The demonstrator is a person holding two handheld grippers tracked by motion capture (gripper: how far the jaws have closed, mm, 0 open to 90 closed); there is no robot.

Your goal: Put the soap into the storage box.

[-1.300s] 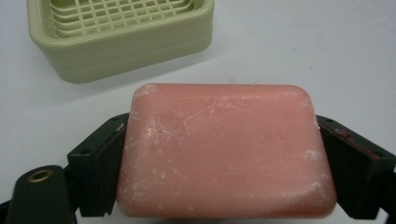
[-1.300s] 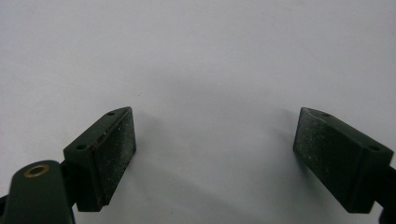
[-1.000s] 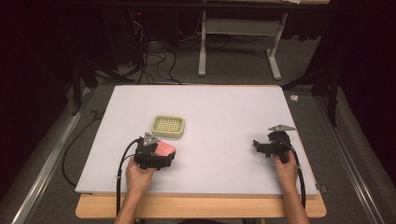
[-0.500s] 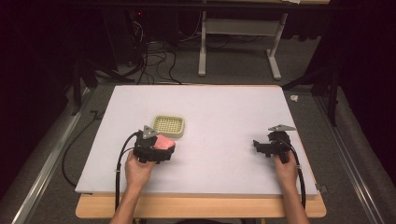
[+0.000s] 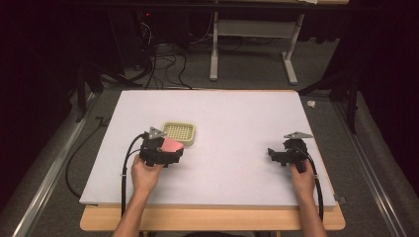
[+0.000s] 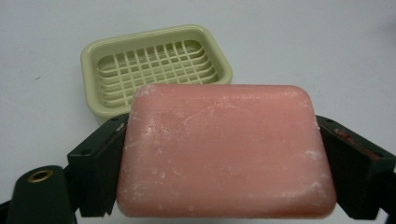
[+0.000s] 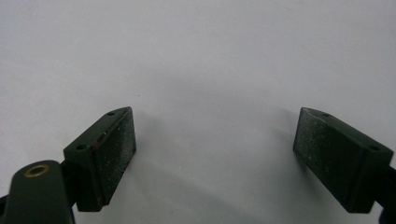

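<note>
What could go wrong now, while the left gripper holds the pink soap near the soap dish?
The soap is held only by its two short ends in the left gripper, so it might slip out. The light soap dish lies loose on the table; a low approach might push it away.

My left gripper [image 5: 170, 148] sits toward the left of the table [image 5: 237, 113] with a bar of soap [image 6: 224, 149] clamped between its jaws. The soap dish [image 6: 154, 65] lies on the table just beyond the bar. My right gripper [image 5: 277, 155] is well apart, near the table's right edge, jaws spread over bare tabletop.
</note>
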